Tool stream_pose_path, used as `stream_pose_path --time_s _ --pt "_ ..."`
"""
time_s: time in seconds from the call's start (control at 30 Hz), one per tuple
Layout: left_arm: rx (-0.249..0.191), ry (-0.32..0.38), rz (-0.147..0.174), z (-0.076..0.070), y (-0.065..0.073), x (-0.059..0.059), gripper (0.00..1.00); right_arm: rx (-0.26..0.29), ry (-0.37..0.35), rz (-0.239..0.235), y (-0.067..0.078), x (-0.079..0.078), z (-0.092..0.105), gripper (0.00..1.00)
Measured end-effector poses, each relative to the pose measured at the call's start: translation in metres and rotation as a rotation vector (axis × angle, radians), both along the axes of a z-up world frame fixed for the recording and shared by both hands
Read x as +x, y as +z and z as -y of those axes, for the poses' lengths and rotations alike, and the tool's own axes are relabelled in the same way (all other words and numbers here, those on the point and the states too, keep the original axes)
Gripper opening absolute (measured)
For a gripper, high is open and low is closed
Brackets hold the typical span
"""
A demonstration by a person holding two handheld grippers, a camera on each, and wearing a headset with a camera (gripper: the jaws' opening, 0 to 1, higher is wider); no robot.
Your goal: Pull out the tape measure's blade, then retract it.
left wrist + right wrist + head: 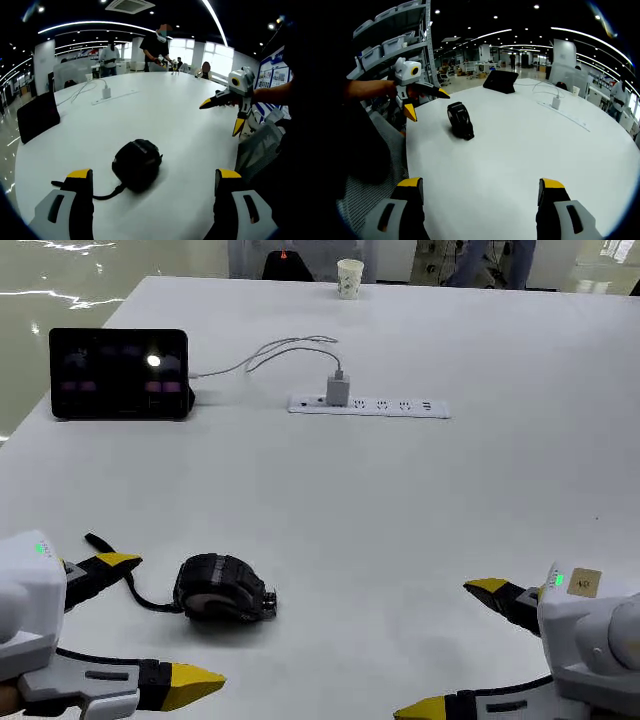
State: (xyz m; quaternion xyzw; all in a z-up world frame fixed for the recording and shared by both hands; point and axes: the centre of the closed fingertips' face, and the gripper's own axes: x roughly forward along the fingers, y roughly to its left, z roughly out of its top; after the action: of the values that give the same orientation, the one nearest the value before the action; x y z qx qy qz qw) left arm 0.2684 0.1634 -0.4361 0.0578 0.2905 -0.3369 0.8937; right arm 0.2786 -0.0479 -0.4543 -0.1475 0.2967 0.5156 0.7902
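A black tape measure (222, 589) lies on the white table (400, 490), its wrist strap trailing left. In the left gripper view the tape measure (136, 164) sits just ahead of the jaws and between them. My left gripper (150, 625) (155, 182) stands open around it, yellow tips apart, not touching. My right gripper (470, 645) (480, 187) is open at the near right, with bare table between its fingers. The tape measure (460, 120) lies well ahead and left in the right gripper view, where the left gripper (422, 100) also appears. No blade is out.
A dark tablet (120, 374) stands at the far left. A white power strip (370, 406) with a charger and cable lies mid-table. A paper cup (350, 279) sits at the far edge. People stand beyond the table in the left gripper view.
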Motion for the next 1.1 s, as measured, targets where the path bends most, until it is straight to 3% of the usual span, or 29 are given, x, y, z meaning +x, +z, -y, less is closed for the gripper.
stream_pose_path --time_s 0.63,1.1 --pt "0.034 -0.089 -0.025 0.002 -0.009 0.014 0.98 -0.021 0.134 0.005 -0.01 0.013 -0.022 0.89" --pt "0.066 -0.156 -0.048 0.004 -0.016 0.02 0.89 -0.018 0.249 0.033 -0.014 0.021 -0.045 0.79"
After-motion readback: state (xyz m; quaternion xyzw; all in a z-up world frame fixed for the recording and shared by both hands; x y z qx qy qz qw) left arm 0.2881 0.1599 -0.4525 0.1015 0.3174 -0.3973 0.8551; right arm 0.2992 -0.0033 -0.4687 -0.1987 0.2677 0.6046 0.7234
